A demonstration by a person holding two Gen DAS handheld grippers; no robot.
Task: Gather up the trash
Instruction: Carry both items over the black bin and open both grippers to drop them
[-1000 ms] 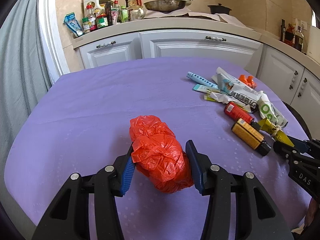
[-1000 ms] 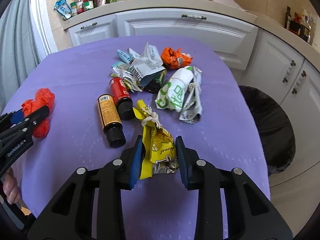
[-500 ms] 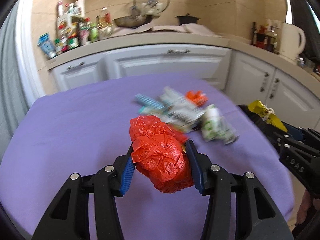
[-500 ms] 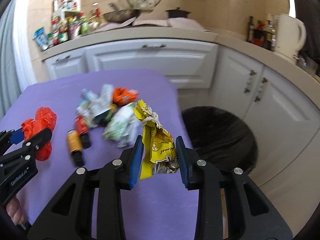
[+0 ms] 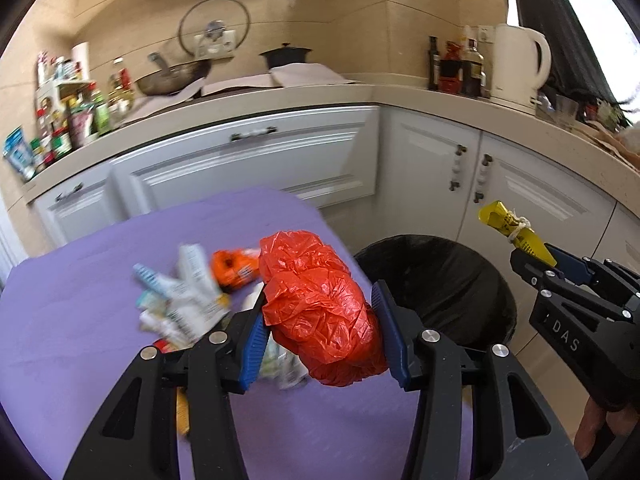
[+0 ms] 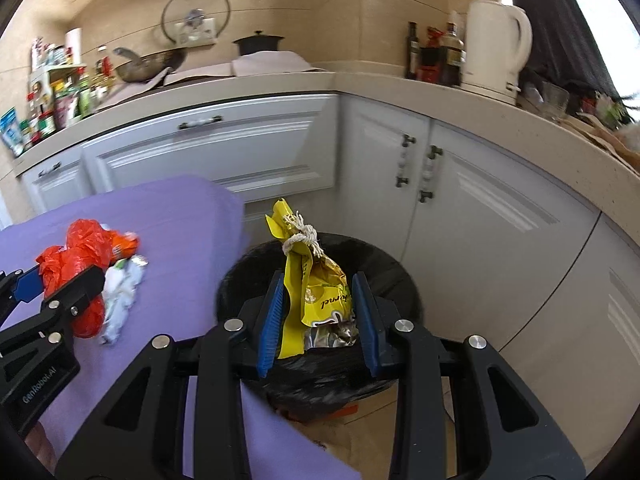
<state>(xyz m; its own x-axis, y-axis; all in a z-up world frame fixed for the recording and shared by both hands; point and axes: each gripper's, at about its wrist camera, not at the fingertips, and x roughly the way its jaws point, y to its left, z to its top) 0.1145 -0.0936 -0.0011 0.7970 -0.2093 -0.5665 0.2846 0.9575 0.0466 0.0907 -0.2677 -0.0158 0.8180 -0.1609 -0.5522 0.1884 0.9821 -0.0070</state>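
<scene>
Kitchen scene with 2 hand-held grippers, each carrying trash. Left gripper [image 5: 320, 332], jaws about half open, is clamped on a crumpled red plastic bag [image 5: 320, 308], held above the purple table [image 5: 80, 320] near its edge. Right gripper [image 6: 318, 312], jaws narrower, grips a yellow snack bag [image 6: 316, 288] tied with white string, held above a black-lined trash bin [image 6: 384, 272] on the floor beside the table. Blurred wrappers [image 5: 184, 300] and an orange packet [image 5: 232, 268] lie on the table. White cabinets [image 6: 480, 208] stand behind.
</scene>
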